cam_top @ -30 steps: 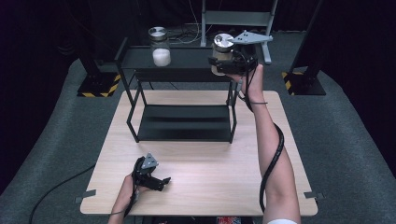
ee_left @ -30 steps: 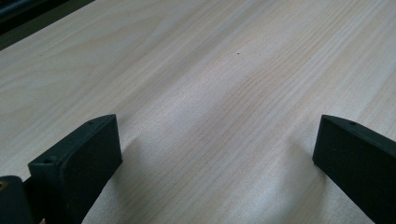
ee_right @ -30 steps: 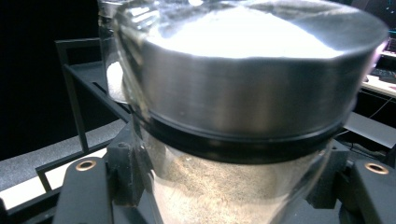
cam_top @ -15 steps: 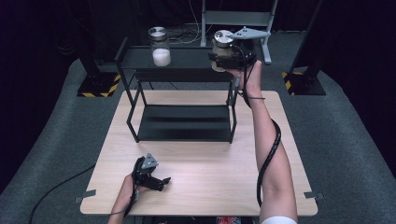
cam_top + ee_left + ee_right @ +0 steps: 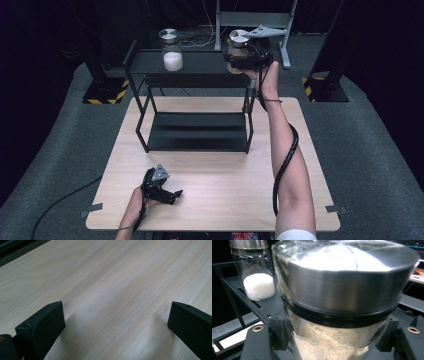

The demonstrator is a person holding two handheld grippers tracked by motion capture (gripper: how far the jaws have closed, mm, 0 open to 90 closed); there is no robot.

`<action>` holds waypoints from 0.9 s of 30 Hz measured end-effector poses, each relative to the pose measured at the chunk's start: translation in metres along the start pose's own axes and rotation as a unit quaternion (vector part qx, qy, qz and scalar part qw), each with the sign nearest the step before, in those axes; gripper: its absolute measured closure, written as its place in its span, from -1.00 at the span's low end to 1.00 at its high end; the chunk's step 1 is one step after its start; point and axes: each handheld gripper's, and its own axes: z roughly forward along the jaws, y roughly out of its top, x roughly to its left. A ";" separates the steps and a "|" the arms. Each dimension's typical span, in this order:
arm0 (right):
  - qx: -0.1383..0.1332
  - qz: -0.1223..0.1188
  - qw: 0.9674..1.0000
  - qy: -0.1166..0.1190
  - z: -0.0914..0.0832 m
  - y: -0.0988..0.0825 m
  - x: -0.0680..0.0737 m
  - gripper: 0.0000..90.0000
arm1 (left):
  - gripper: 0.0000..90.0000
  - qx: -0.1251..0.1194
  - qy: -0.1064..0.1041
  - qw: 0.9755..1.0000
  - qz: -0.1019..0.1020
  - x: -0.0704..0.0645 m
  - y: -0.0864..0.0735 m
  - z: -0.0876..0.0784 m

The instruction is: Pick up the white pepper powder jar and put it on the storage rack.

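Observation:
A glass jar with a steel lid and tan powder inside is at the right end of the black rack's top shelf. My right gripper is shut on the jar, gripping the glass below the lid. In the right gripper view the jar looms close between my gripper's black jaws, and its base is hidden. A second jar holding white grains stands on the same shelf to the left. My left gripper lies on the wooden table near the front; its jaws are wide apart over bare wood.
The black rack has a lower shelf and thin legs standing on the table's far half. A black cable runs along the right forearm. Grey stands and yellow-black striped bases sit on the floor behind.
The right arm has stretched slightly farther toward the rack's top shelf, carrying the tan jar with it. The left hand and gripper have stayed put.

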 end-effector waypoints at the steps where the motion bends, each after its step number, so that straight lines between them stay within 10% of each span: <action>1: 0.002 0.000 1.000 -0.001 0.001 0.001 0.000 -0.33 | -0.99 0.000 0.000 1.000 0.000 0.000 0.000 0.000; 27: 0.032 0.031 0.999 -0.014 0.021 0.008 -0.007 -0.33 | -0.98 -0.001 0.000 1.000 0.000 0.000 0.000 0.000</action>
